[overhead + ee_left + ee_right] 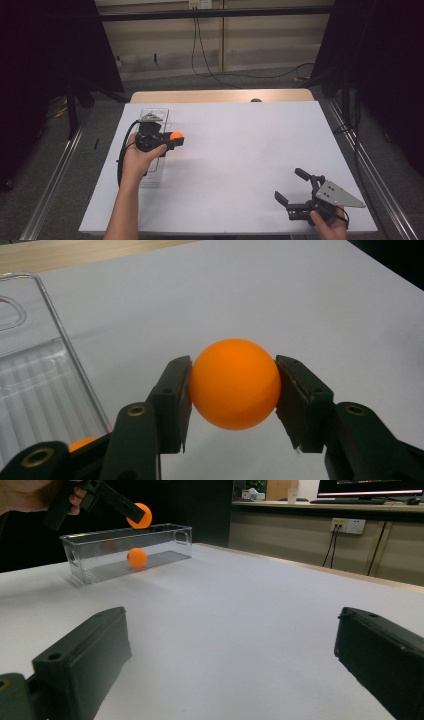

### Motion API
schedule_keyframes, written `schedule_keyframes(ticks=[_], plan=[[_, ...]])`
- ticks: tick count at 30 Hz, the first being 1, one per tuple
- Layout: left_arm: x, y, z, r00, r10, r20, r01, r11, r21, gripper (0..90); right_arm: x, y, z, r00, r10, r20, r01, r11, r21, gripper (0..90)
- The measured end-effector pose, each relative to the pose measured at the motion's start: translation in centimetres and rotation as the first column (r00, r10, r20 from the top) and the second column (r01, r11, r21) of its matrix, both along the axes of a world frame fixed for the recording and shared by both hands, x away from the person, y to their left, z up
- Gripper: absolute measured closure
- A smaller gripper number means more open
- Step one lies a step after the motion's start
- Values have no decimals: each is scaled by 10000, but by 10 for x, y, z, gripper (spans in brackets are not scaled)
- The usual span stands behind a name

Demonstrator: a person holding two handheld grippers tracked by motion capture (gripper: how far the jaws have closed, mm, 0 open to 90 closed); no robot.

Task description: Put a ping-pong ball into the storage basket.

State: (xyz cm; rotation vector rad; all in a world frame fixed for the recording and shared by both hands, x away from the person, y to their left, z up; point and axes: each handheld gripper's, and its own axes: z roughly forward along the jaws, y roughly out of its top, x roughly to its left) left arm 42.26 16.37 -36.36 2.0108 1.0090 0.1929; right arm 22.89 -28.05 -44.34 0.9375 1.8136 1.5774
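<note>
My left gripper [233, 385] is shut on an orange ball [234, 384], its black pads pressing on both sides. In the high view this gripper [175, 138] holds the ball [176, 135] just right of a clear plastic box [159, 114] at the table's left. The right gripper view shows the held ball [139, 516] above the box's rim [125, 533], and a second orange ball [136, 558] lying inside the box. My right gripper [292, 186] stands open near the table's front right with nothing between its jaws [235, 655].
A white sheet [240, 150] covers the table, with a strip of bare wood [220, 95] at the far edge. Cables [210, 70] run over the floor behind the table. Dark curtains hang at both sides.
</note>
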Motion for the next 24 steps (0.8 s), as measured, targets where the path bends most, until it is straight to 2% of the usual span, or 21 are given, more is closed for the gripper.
schedule_keyframes(ticks=[8,24], plan=[[0,6,1,9997,224,128,-227,9994,242,509,0,0,0,10000,1,-5,-1,10000,0,9],[2,19,1,9975,660,248,-667,9973,310,508,0,0,0,10000,11,-7,-11,10000,-8,8]])
